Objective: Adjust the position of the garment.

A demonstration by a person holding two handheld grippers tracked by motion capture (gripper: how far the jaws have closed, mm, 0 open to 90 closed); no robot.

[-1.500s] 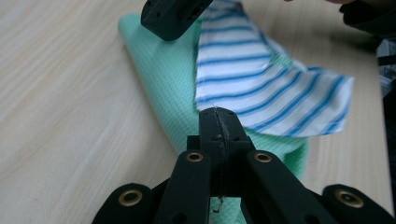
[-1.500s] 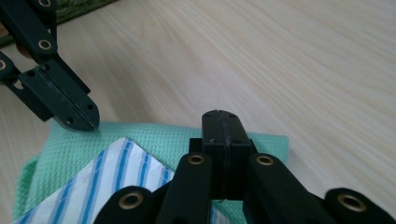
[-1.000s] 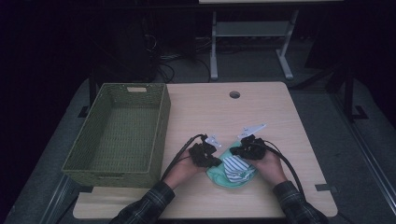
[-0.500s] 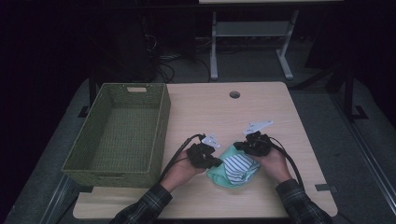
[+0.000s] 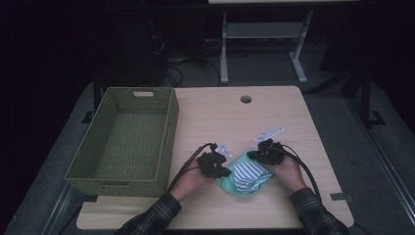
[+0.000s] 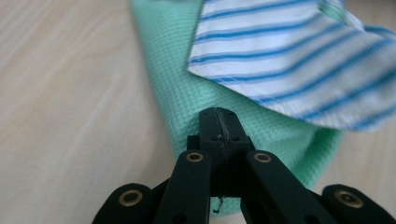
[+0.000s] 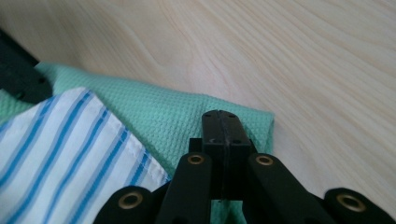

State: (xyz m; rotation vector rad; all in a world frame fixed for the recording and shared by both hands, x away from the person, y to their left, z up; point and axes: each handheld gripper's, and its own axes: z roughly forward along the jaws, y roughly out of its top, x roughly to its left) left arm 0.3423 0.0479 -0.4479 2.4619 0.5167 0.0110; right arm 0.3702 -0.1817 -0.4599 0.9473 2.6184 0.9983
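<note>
Cloths lie near the front edge of the pale wooden table (image 5: 274, 117), right of the woven green basket (image 5: 147, 128): a green waffle cloth (image 5: 227, 184) with a blue-striped cloth (image 5: 248, 175) on top. Left gripper (image 6: 218, 122) and right gripper (image 7: 221, 125) each pinch the green cloth, jaws fully closed. Dark room, cables beyond the basket.

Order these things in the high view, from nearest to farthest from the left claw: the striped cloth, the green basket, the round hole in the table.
From the left claw:
1. Striped cloth, just to its right, on the green cloth.
2. Green basket, to its left.
3. Round hole, far side of the table.
</note>
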